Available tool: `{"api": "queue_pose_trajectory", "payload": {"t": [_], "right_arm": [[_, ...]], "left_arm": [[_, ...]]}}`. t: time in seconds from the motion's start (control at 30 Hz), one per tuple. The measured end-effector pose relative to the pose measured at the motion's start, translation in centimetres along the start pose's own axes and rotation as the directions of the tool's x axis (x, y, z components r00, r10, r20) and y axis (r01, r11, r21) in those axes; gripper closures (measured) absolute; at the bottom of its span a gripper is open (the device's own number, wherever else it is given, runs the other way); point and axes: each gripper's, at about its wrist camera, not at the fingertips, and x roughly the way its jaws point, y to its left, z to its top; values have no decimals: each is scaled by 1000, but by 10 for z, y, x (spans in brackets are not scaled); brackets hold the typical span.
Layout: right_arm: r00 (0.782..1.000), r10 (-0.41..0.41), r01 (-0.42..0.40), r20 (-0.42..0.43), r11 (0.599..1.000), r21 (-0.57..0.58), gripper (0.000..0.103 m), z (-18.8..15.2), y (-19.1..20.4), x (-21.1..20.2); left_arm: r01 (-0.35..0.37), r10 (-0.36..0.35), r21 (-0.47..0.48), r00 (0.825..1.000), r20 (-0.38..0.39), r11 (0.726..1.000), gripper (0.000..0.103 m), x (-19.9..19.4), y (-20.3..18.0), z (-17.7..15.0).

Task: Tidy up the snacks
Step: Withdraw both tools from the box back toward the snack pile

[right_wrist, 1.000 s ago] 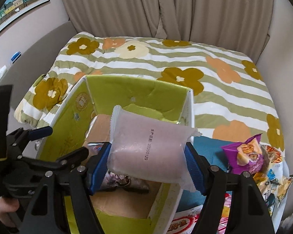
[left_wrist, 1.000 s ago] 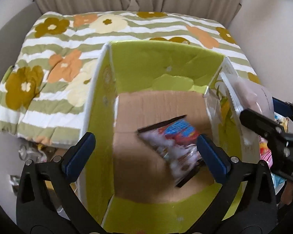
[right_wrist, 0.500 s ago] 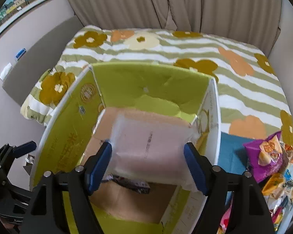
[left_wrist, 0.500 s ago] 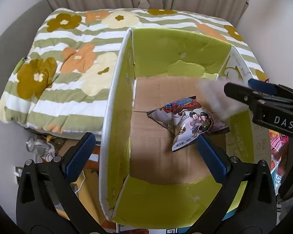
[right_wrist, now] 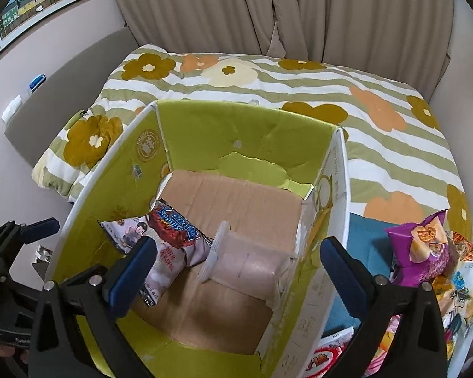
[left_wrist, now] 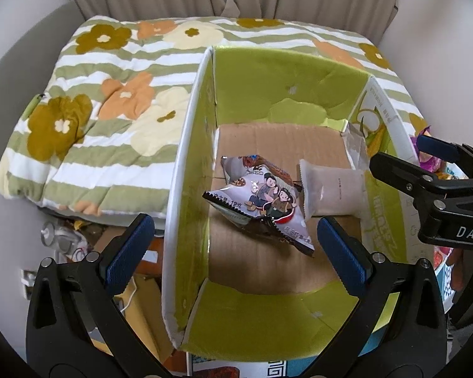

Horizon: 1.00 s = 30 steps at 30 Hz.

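An open green cardboard box (left_wrist: pixel 280 82) (right_wrist: pixel 236 126) holds two snacks on its brown floor. A white cartoon-printed packet (left_wrist: pixel 261 201) (right_wrist: pixel 167 245) lies in the middle. A pale pink translucent packet (left_wrist: pixel 334 189) (right_wrist: pixel 246 264) leans against the box's right wall. My left gripper (left_wrist: pixel 233 252) is open and empty above the box's near left wall. My right gripper (right_wrist: pixel 236 271) is open and empty above the box's near right side; it also shows at the right edge of the left wrist view (left_wrist: pixel 425 170).
A floral striped quilt (right_wrist: pixel 268 75) covers the bed behind the box. A purple snack bag (right_wrist: pixel 422 249) and several other packets (right_wrist: pixel 457 286) lie right of the box on a teal surface (right_wrist: pixel 369 230). Clutter sits on the floor at left (left_wrist: pixel 63 236).
My right gripper opened and let go of the pink packet, which dropped into the box beside the cartoon packet. Both grippers pulled back and upward from the box.
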Motion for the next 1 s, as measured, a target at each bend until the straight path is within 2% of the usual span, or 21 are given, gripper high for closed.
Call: {"api": "queue_pose_trajectory", "payload": {"t": [0.27,0.53,0.83,1.0], "right_arm": [[997,-41,41,58,999,0,0,-8,-6,-50],[989,-58,53,133,998,42,0,-26,-29,-118],[973,-109,92,205,992,89,0,-84,-90,-196],[969,-136,116,208,988,105,0,-124,-125,-223]], "left_arm": [[16,-16,-6,999,51,1000,1,-37,-12,-5],[24,-24,4,987,162,1000,1,-98,-45,-22],[57,-52,-19,975,217,998,1,-138,-117,-72],[102,-98,-13,975,200,995,1,-143,-167,-103]]}}
